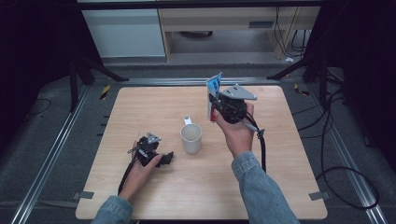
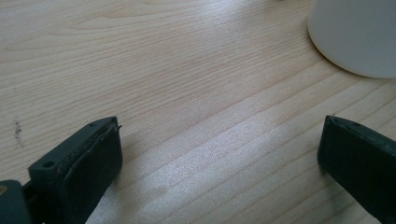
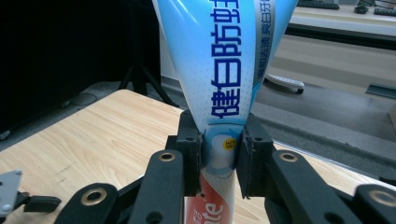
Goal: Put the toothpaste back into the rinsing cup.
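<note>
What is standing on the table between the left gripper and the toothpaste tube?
In the high view, a white mug stands between the left gripper and the toothpaste tube held in the right gripper.

a white mug stands mid-table; beyond the far edge, a pale cabinet on the floor.

Lab: wood table on alu rail frame, loose cables.

The high view looks down from above at the whole wooden table. Each gripper view sits very close, sharing that table, toward 12 o'clock.
</note>
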`<state>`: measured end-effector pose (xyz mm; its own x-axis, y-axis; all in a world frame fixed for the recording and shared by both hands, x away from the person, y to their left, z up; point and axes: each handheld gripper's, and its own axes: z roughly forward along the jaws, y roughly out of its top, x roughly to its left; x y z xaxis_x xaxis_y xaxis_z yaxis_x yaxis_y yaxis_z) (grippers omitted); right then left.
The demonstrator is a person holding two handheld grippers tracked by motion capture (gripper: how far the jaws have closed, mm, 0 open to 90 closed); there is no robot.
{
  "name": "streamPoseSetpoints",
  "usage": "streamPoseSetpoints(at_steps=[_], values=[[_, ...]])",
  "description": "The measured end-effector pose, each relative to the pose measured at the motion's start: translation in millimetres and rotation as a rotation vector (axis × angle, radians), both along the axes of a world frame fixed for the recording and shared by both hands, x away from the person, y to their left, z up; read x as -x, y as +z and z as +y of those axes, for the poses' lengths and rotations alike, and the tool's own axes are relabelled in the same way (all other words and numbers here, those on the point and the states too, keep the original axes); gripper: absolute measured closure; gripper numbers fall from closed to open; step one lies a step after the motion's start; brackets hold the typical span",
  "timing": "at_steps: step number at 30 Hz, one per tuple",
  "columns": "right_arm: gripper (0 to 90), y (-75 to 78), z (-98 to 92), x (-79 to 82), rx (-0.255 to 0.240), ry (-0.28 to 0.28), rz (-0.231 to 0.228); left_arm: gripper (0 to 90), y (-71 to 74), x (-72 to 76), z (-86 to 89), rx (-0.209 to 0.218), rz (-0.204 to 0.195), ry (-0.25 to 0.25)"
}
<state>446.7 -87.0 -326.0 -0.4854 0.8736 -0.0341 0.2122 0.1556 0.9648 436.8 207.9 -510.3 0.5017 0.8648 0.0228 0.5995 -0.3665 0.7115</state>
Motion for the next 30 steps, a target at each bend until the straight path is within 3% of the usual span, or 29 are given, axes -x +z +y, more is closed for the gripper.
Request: streamPoseSetpoints(at_steps=[9, 30], values=[[73.7, 12.7, 11.4, 4.4, -0.010, 0.023, -0.030, 0.0, 0.0, 0.0, 0.0, 0.000, 0.001, 0.001], [73.7, 16.3, 32.5, 10.4, -0.022, 0.065, -0.046, 0.0, -0.2, 0.0, -0.3, 0.005, -0.001, 0.004]])
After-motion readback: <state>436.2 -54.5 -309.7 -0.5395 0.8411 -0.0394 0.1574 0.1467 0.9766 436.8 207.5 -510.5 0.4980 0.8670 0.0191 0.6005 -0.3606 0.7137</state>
